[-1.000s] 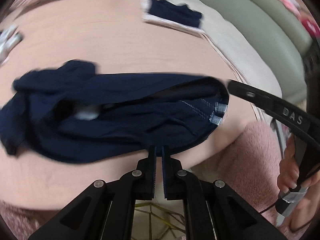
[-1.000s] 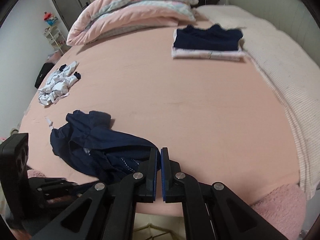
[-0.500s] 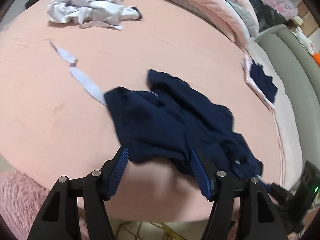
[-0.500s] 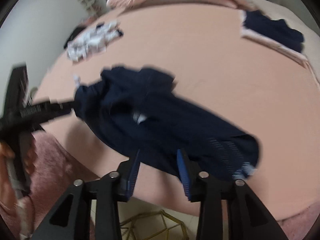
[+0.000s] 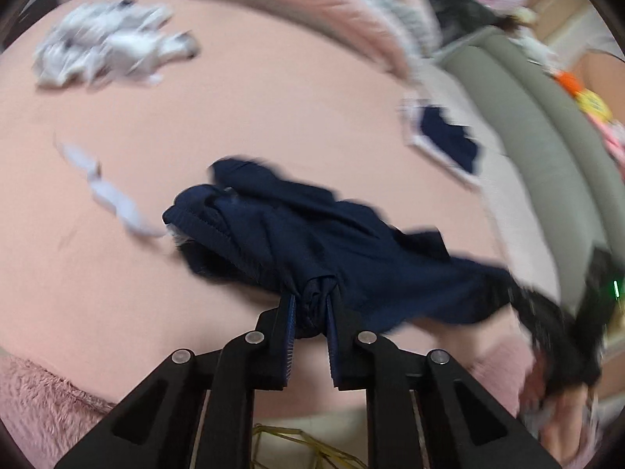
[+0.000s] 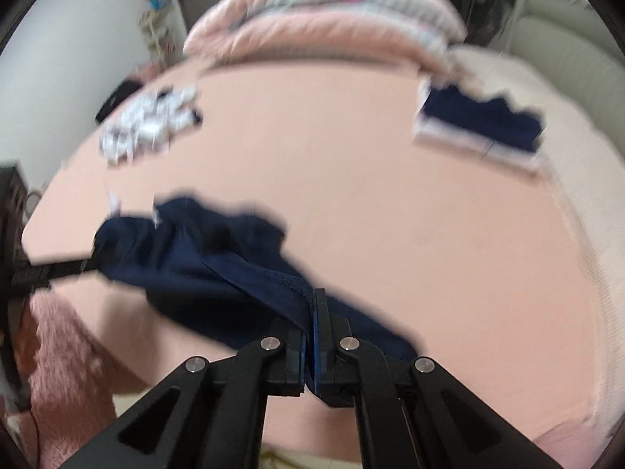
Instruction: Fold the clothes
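Here, far to my left on the pink bed sheet (image 6: 351, 179), I see a crumpled white garment (image 6: 150, 125) and a pale strip of cloth (image 5: 113, 199), and nearer me the navy garment (image 5: 312, 242) lies rumpled across the sheet's front edge. My left gripper (image 5: 310, 312) has its jaws pinching a bunched wad of that navy cloth, while my right gripper (image 6: 311, 324) has its jaws pressed tight on a thin hem of it. Farther right sits a folded stack of clothes (image 6: 480, 125) beside a cream blanket (image 6: 566, 195), with pink pillows (image 6: 324, 19) blurred behind.
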`<action>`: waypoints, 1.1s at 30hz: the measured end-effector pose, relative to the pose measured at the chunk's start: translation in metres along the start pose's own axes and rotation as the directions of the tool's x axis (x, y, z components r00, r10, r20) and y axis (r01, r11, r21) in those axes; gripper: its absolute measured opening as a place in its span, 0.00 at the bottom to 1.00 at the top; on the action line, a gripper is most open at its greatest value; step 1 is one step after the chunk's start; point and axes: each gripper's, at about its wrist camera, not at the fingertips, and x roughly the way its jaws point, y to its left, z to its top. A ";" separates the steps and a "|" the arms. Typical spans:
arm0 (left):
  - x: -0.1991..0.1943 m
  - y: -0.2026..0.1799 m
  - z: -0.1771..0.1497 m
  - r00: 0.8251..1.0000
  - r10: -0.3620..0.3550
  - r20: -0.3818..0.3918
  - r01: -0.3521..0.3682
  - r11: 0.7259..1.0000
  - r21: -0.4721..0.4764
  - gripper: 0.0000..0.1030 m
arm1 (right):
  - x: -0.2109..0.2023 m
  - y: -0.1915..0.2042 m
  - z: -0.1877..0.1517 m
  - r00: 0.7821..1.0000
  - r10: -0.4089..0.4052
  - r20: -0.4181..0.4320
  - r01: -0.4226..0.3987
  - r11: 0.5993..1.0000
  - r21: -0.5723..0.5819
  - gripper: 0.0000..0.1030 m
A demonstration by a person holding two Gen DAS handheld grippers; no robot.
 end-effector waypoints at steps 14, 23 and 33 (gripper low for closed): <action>0.009 0.023 0.040 0.994 0.101 -0.038 -0.102 0.994 -0.036 0.10 | -0.002 0.010 0.031 0.998 0.062 0.032 -0.062 0.998 0.019 0.01; 0.034 0.071 -0.002 0.965 0.246 -0.087 -0.255 0.961 -0.111 0.11 | 0.054 0.008 0.008 0.986 0.128 -0.102 -0.116 0.986 0.116 0.22; 0.054 0.078 0.010 0.957 0.281 -0.076 -0.285 0.958 -0.042 0.11 | 0.087 0.095 -0.022 0.980 0.068 -0.188 -0.093 0.988 -0.125 0.59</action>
